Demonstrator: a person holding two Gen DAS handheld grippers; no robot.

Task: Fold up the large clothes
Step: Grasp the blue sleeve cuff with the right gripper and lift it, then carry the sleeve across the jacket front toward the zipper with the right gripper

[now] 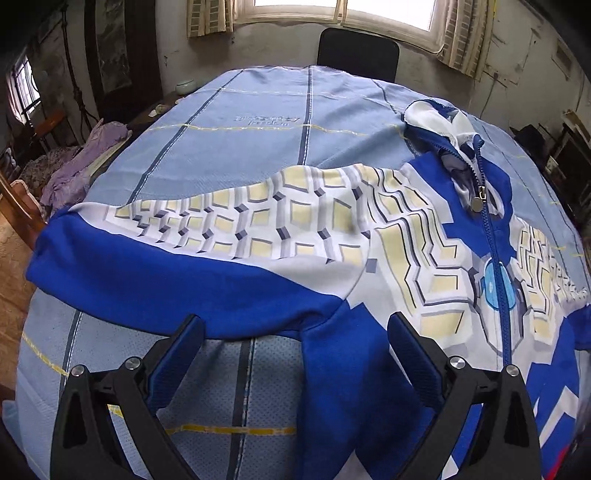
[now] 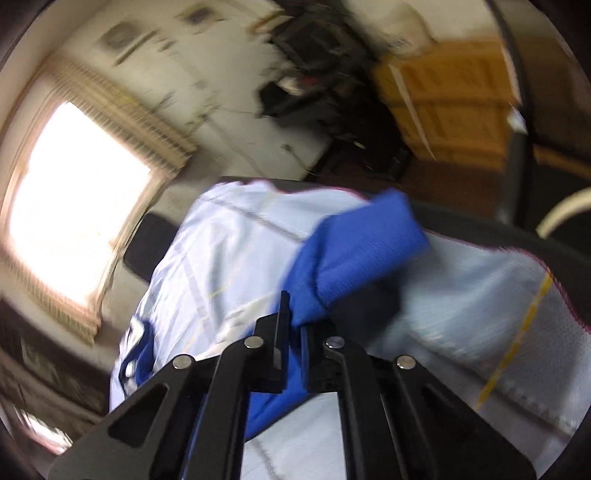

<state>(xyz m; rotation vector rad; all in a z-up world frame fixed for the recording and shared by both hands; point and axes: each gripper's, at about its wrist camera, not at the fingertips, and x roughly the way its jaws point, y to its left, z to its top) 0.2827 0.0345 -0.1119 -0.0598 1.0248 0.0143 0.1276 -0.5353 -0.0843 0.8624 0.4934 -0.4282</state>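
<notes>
A large zip-up jacket (image 1: 303, 236) lies spread face up across a tabletop (image 1: 258, 122) covered with a pale blue cloth crossed by dark blue stripes and thin yellow lines. The jacket is royal blue with a white and cream block pattern over the chest and one sleeve, which stretches out toward the left side of the left wrist view. Its blue zipper (image 1: 493, 236) runs down the middle of the front, with a round metal pull near the rumpled collar (image 1: 443, 129). The left claw (image 1: 295, 332) hovers low over the near edge of the jacket with its two fingers spread wide apart; plain blue fabric and a strip of the cloth show between them, and nothing is gripped. In the blurred right wrist view, the right claw (image 2: 291, 321) has its fingers pressed close together on a bunched fold of blue fabric (image 2: 354, 251) that rises out from between the tips, above the pale cloth. A dark chair back (image 1: 358, 51) stands at the far side of the tabletop under a bright window (image 1: 343, 11), and a heap of purple cloth (image 1: 81, 162) lies off the left edge.
</notes>
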